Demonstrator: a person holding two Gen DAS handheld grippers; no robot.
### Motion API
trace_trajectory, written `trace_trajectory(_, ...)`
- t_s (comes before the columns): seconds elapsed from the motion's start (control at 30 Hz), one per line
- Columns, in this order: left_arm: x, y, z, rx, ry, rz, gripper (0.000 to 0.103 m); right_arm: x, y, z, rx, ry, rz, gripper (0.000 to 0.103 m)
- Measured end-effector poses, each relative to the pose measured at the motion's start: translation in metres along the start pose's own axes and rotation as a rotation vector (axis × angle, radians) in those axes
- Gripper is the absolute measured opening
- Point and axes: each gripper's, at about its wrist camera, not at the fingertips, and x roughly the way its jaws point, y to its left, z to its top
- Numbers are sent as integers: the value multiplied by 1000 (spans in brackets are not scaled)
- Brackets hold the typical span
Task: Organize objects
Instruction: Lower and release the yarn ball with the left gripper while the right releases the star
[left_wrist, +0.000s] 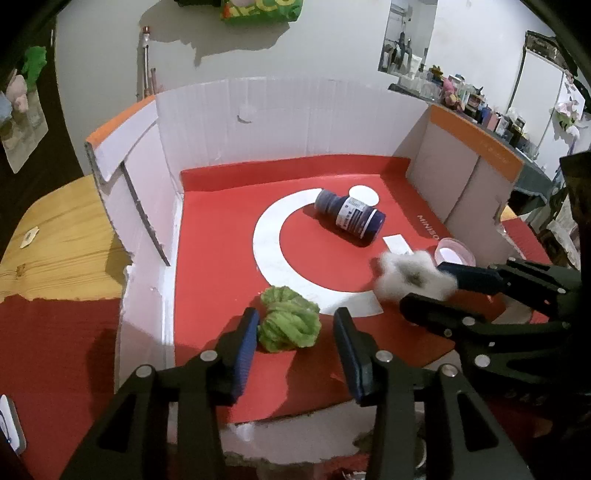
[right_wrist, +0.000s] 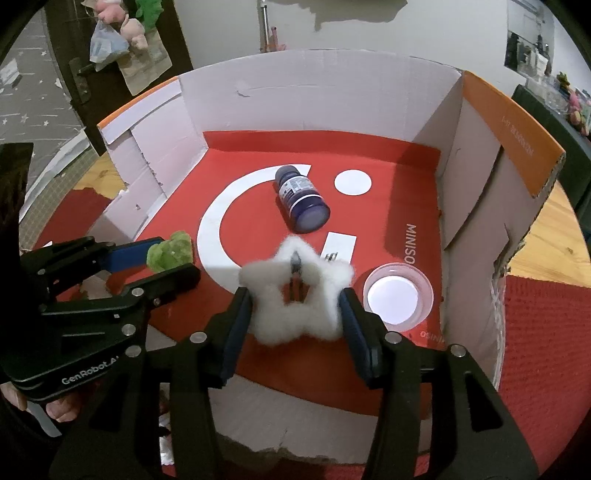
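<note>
1. Green scrunchie (left_wrist: 289, 322) lies on the red floor of the cardboard box (left_wrist: 207, 122), near the front left corner, between the fingers of the left gripper (left_wrist: 295, 345). The left pad touches or nearly touches it; the right pad stands clear, so the jaws are released rather than gripping.
2. In the right wrist view only a part of the scrunchie (right_wrist: 170, 252) shows behind the left gripper's fingers (right_wrist: 147, 254).
3. White fluffy star clip (right_wrist: 295, 291) sits between the pads of the right gripper (right_wrist: 295, 314), both pads pressing its fur: it is grasped. A dark metal clip shows through its middle, too blurred to make out in detail.
4. In the left wrist view the star (left_wrist: 413, 275) is smeared and partly covered by the right gripper (left_wrist: 424, 284).
5. Dark blue bottle (right_wrist: 301, 197) lies on its side mid-box; its label is unreadable.
6. Clear round lid (right_wrist: 397, 293) lies just beside the star, towards the right wall; in the left view it is half hidden (left_wrist: 454, 251).
</note>
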Motion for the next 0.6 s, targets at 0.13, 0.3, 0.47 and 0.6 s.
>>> trace_trajectory(0.13,-6,1,-1,-3,-11,5,44,0,1,-1,-1,-2,0,49)
trace_trajectory(0.3,-12,2,-2,-10,-18,6,46,-2,5,-2,-5,-9,-2,54)
trace_trajectory(0.47,-16,-1,-3,-7,-29,9,54,-5,8,-4,-7,-18,-4,54)
trace_trajectory(0.6,-21,-2,-4,-7,-34,7,54,-9,12,-6,-10,-25,-7,56)
